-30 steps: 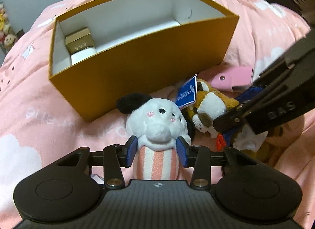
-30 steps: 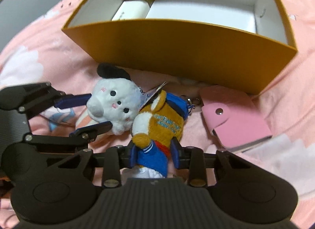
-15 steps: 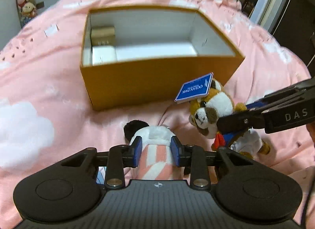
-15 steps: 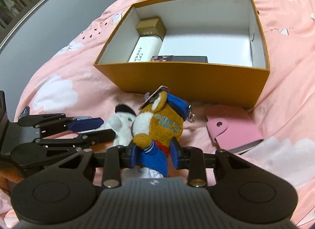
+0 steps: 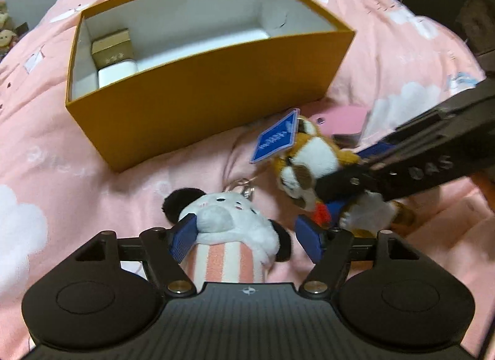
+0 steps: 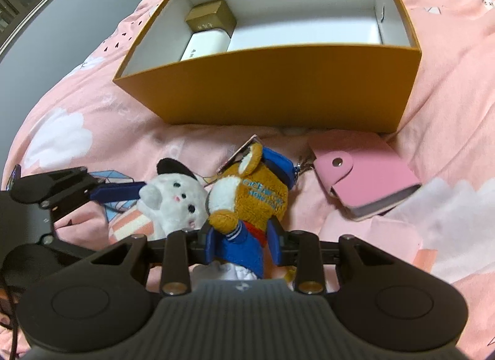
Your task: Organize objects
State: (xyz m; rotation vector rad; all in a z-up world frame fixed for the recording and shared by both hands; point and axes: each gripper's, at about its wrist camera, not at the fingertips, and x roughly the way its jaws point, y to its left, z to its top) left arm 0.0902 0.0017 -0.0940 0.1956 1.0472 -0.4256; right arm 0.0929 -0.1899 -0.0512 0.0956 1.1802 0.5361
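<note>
A pink cloud-print bed (image 6: 77,106) carries an orange box (image 6: 278,93) upper centre, a pink card holder (image 6: 371,180) at right, and a white plush (image 6: 176,202) lower left.

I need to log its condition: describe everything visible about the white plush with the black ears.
The white plush is a soft, fluffy toy with black ears, dot eyes, pink cheek marks and a pink-and-white striped body. A metal clasp sits by its head. It lies on the pink bedspread in front of the orange box, beside the brown plush, between the opening jaws of the left gripper; one pad still touches its head.
</note>
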